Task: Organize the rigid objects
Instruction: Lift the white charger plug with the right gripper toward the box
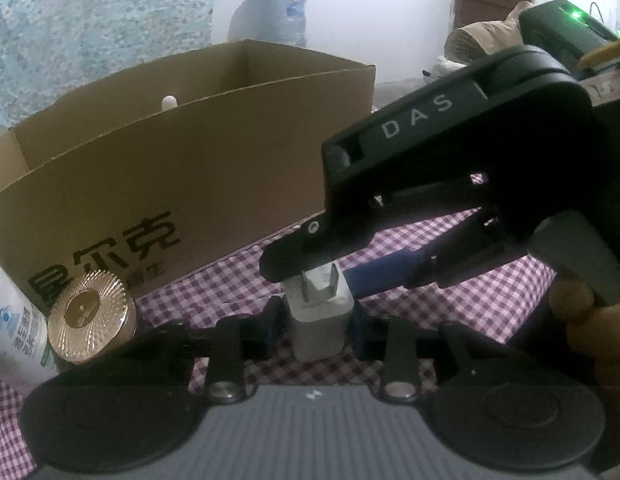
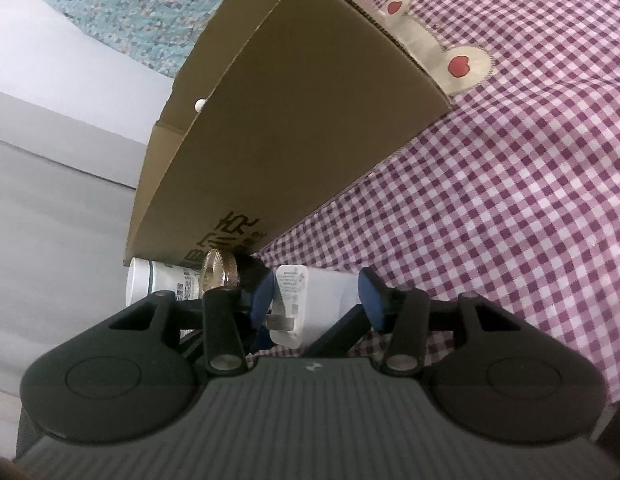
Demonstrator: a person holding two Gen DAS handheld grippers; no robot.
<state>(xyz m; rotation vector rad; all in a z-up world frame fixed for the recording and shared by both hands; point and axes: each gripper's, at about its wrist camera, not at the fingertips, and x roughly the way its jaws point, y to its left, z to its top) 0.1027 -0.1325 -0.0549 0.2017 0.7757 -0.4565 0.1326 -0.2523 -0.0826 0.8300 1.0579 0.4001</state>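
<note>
A white plug-in charger point(image 1: 320, 320) with two metal prongs stands between the blue pads of my left gripper point(image 1: 315, 328), which is shut on it. My right gripper point(image 1: 314, 276) reaches in from the right; its open jaws sit around the charger's prong end. In the right wrist view the charger point(image 2: 306, 304) lies between the blue pads point(image 2: 372, 300), with a gap on the right side; the right gripper point(image 2: 316, 300) is open. An open cardboard box point(image 1: 182, 184) stands just behind; it also shows in the right wrist view point(image 2: 294, 128).
A gold ridged jar lid point(image 1: 90, 316) and a white bottle point(image 1: 14, 320) lie at the left by the box. A small white knob point(image 1: 169, 102) pokes up inside the box. A purple checked cloth point(image 2: 510, 200) covers the surface.
</note>
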